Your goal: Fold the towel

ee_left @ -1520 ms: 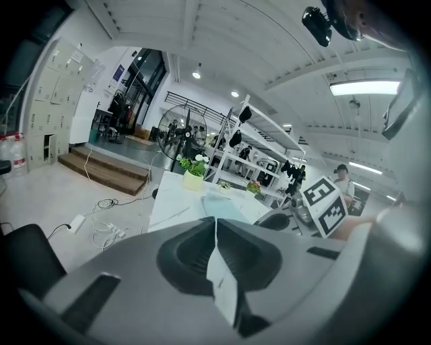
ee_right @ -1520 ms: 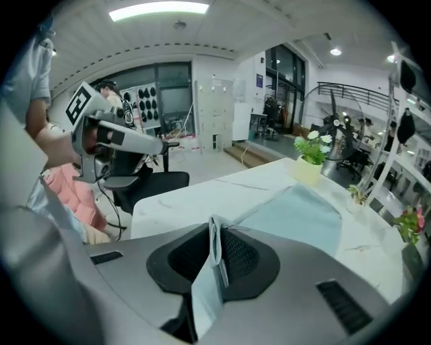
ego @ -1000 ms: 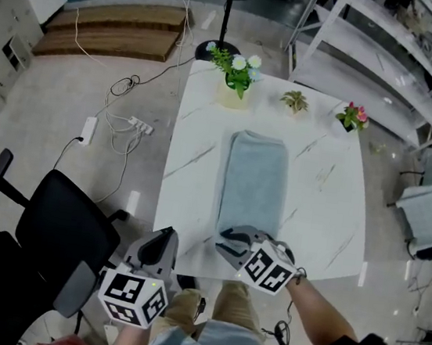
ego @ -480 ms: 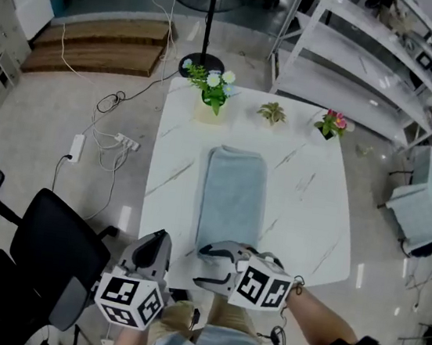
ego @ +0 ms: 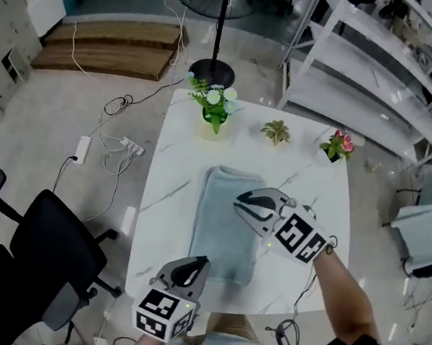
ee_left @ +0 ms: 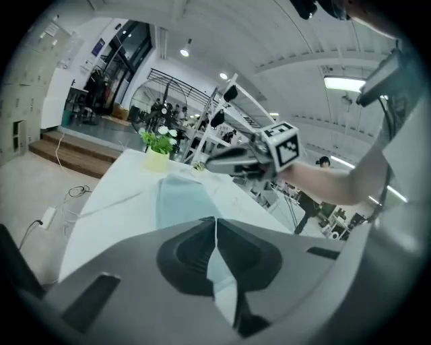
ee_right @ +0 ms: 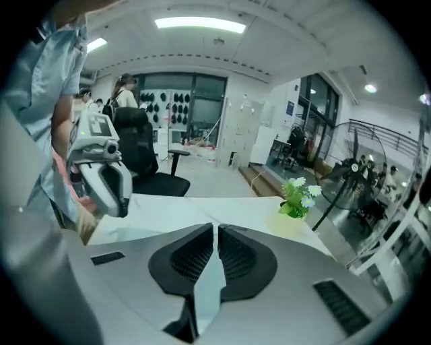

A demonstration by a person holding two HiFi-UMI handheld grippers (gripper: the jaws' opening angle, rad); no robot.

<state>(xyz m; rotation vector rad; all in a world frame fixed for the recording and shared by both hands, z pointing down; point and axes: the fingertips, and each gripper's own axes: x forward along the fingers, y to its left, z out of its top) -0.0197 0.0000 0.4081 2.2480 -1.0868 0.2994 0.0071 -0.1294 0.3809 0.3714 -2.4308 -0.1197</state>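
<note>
I see the towel (ego: 226, 224) flat mid-table (ego: 166, 201), bare marble along both long edges, my left gripper (ego: 198, 263) pressed together near its near edge, my right gripper (ego: 243, 203) above it, jaws just closing, almost together on nothing.

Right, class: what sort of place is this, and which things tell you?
Probably a lab or workshop, not a home: white metal shelving racks along one side, an office chair and pedestal fan on the bare floor, and a power strip trailing cables beside the table.
</note>
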